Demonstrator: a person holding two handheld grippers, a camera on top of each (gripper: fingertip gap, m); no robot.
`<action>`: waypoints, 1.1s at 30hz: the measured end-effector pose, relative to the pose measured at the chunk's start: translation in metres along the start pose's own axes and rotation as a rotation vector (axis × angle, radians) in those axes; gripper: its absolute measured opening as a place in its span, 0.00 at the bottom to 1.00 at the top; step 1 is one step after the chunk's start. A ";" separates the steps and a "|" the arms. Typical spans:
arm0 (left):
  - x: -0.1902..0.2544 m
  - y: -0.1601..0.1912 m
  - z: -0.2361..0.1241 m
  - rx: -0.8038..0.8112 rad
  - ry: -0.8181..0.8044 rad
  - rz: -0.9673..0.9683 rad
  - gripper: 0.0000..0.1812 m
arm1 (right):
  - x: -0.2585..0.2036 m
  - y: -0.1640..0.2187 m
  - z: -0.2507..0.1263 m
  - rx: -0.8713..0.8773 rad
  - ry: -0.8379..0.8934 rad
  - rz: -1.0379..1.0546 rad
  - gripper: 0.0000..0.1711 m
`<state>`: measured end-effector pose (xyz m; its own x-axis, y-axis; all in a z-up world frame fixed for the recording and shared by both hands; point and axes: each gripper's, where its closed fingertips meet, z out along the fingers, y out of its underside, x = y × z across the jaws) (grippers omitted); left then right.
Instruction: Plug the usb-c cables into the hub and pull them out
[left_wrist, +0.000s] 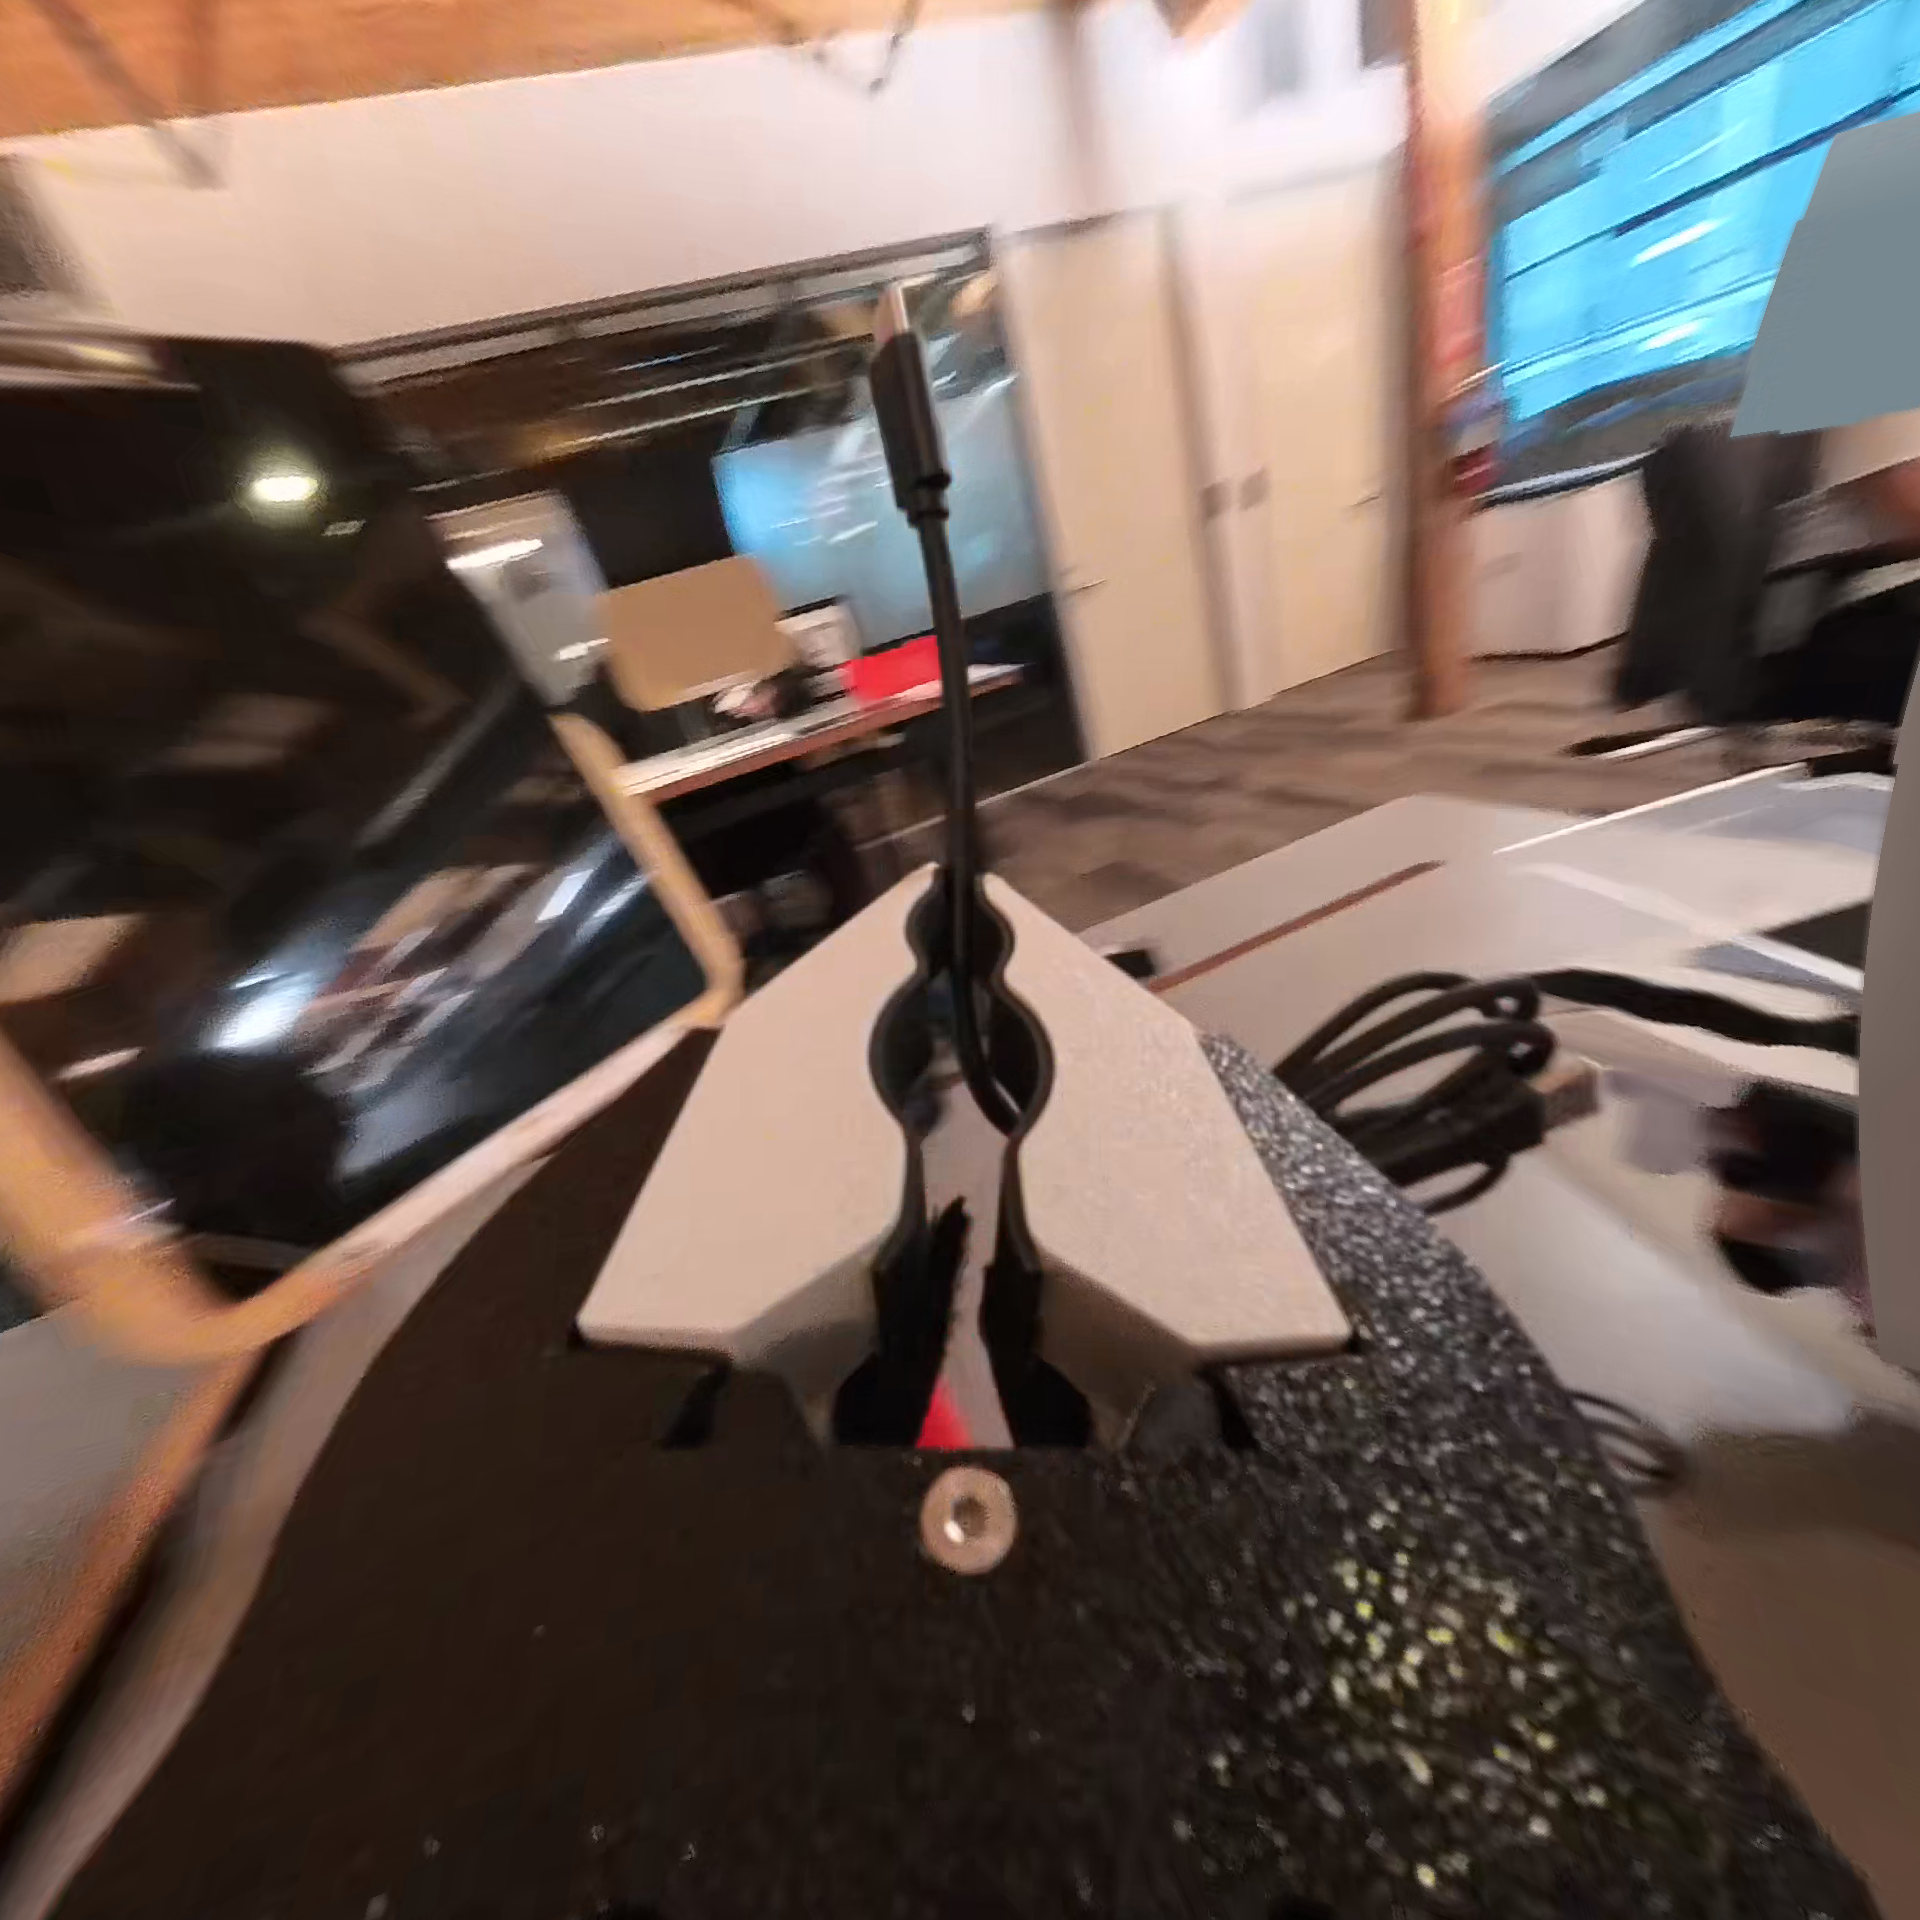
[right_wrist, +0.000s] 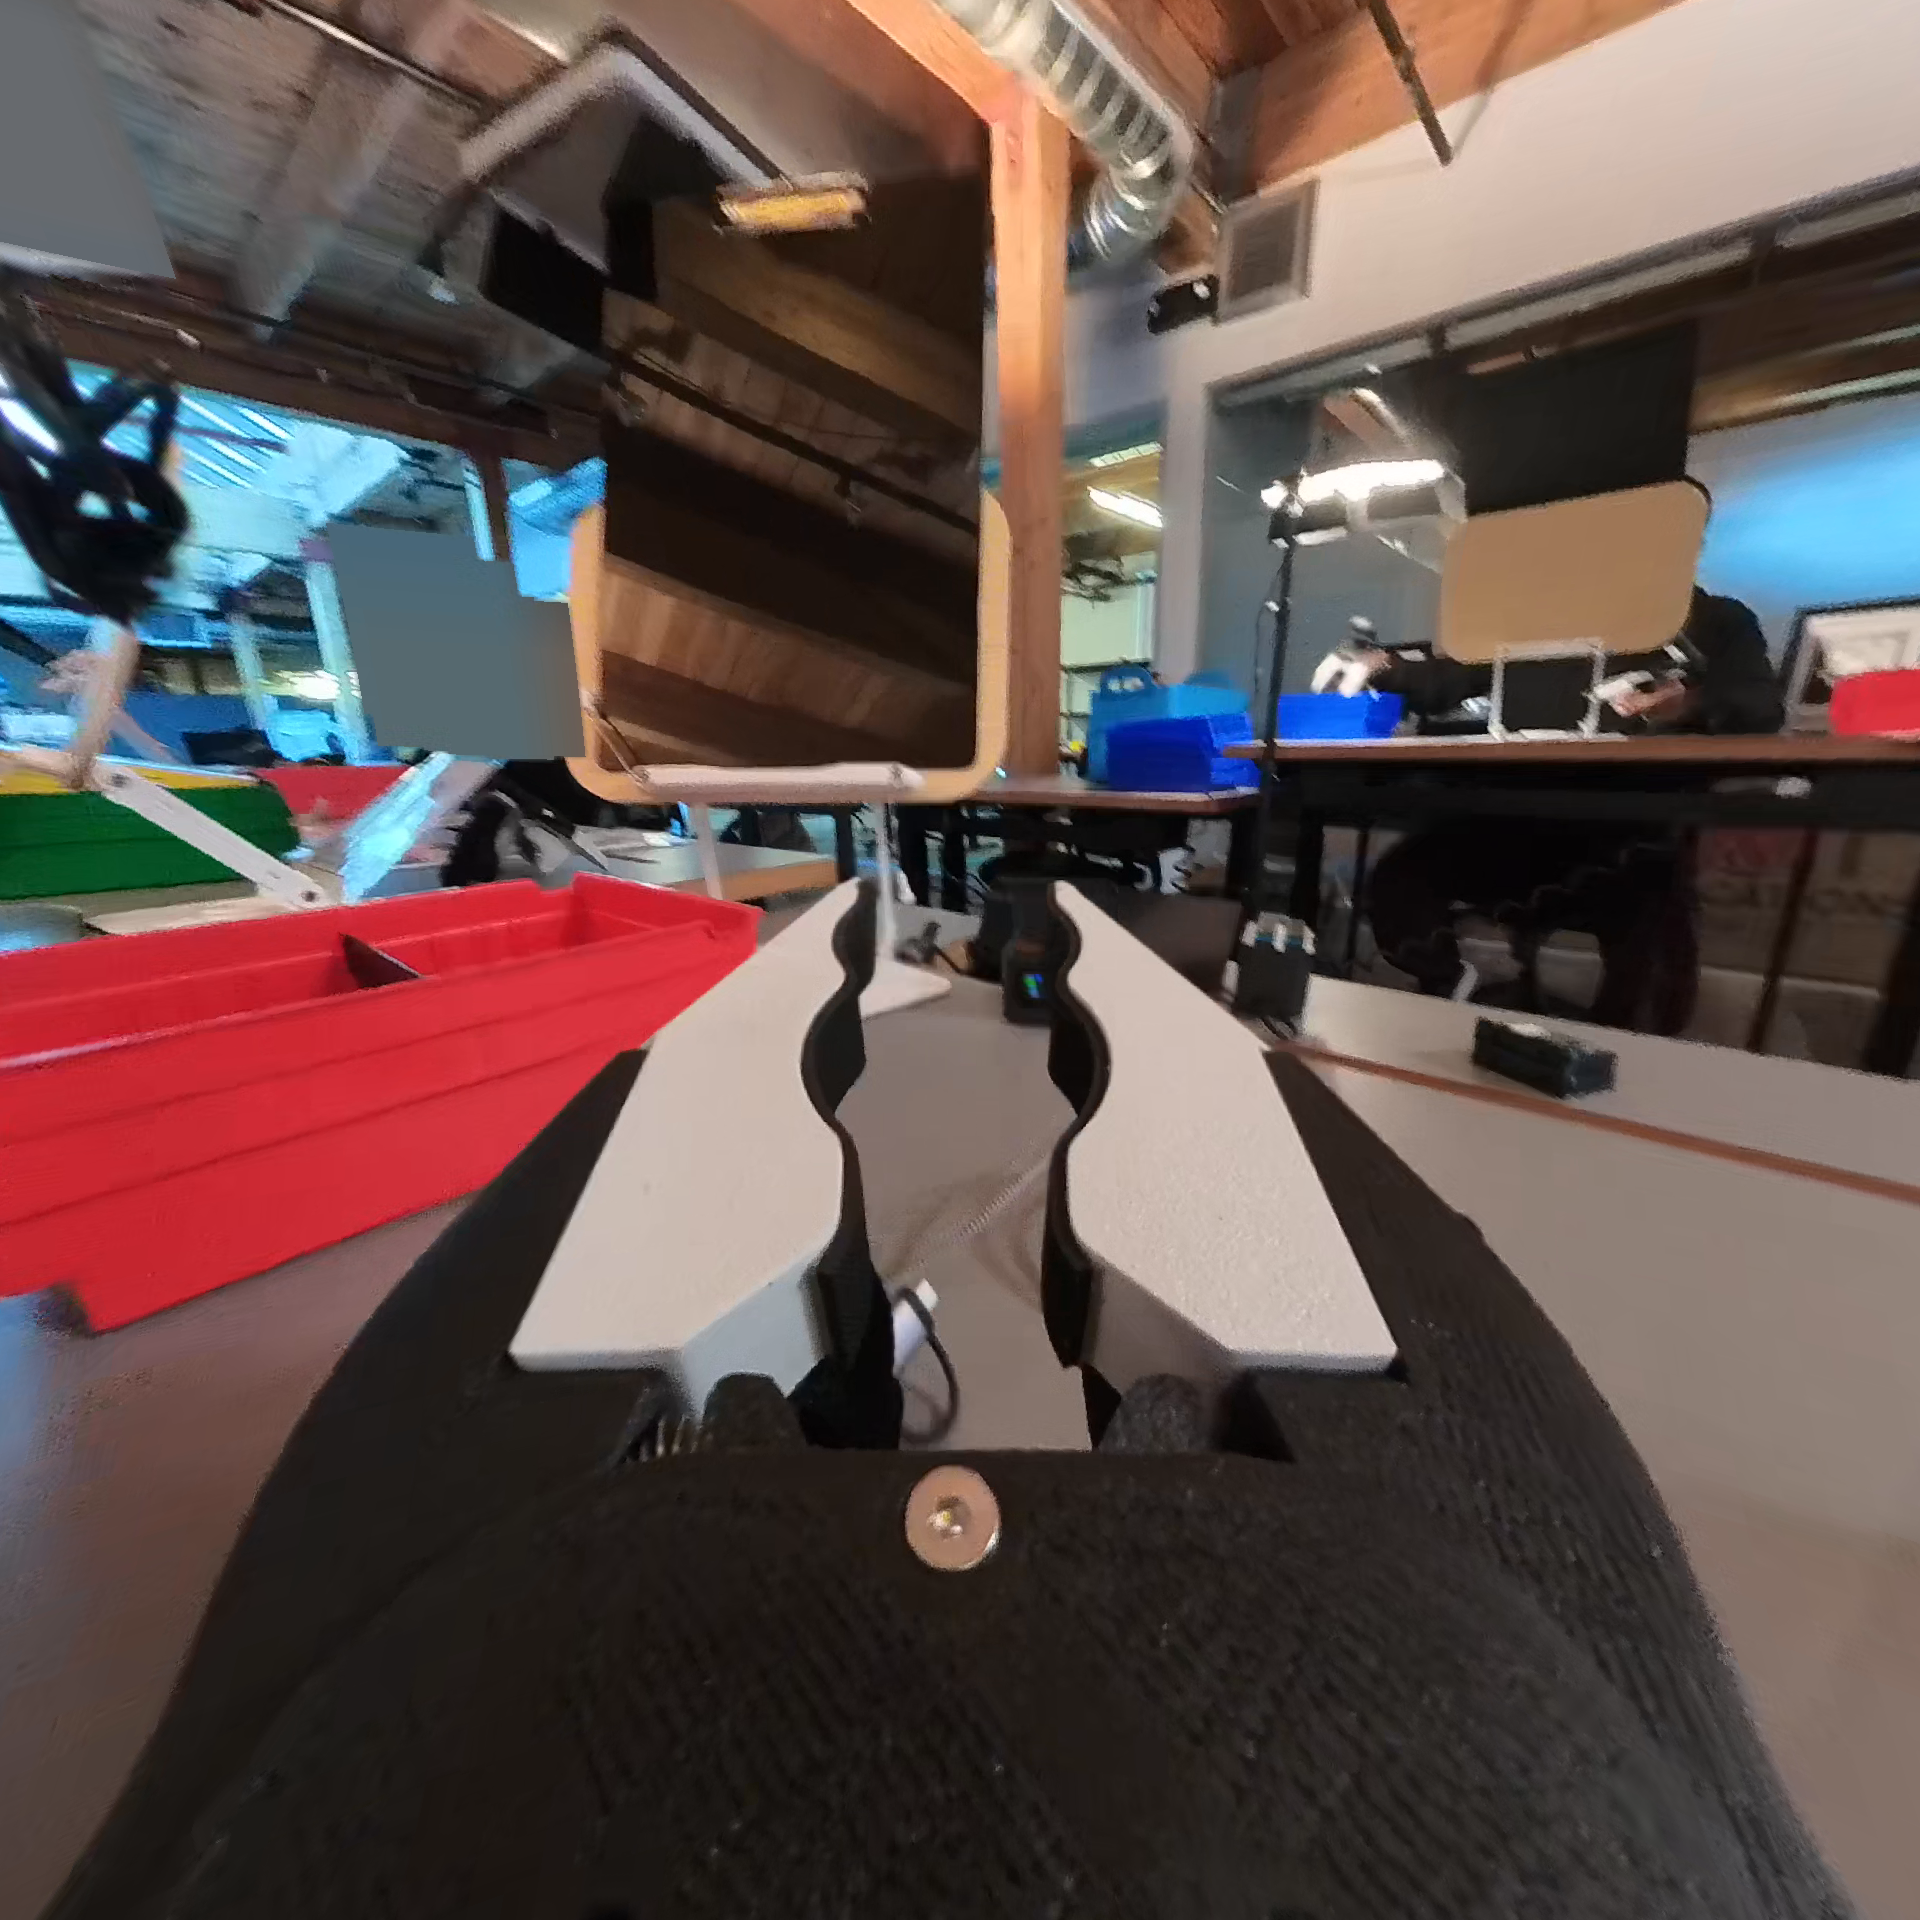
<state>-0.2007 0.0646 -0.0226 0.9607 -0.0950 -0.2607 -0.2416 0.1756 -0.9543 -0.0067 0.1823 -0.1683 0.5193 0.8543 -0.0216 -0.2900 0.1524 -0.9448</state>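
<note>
My left gripper is shut on a thin black usb-c cable. The cable rises out of the fingertips and its plug stands upright with the metal tip on top, in the air. A coil of black cables lies on the table to the right. My right gripper is open and empty, low over the grey table. A white plug with a thin cord lies on the table between the bases of its fingers. I see no hub in either view.
A dark tablet-like screen on a white stand stands ahead of the right gripper; it also shows at the left in the left wrist view. A red bin sits left. Small black devices lie on the table. A person works at a far table. My hands' fingertips stand some 30 centimetres from each other.
</note>
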 end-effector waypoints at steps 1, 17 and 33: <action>0.021 0.002 0.011 0.024 0.082 -0.034 0.00 | -0.006 -0.011 0.000 0.031 -0.045 0.022 0.19; 0.224 0.027 0.051 0.209 1.108 -0.599 0.00 | -0.064 -0.129 0.000 0.060 -0.809 0.599 0.12; 0.172 0.139 0.071 -0.244 0.685 -0.475 0.23 | 0.040 -0.080 -0.003 -0.228 -0.085 -0.397 0.03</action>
<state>-0.0598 0.1423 -0.1899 0.6923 -0.6880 0.2177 0.0664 -0.2396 -0.9686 0.0403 0.2027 -0.0943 0.4841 0.7911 0.3739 0.1072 0.3704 -0.9227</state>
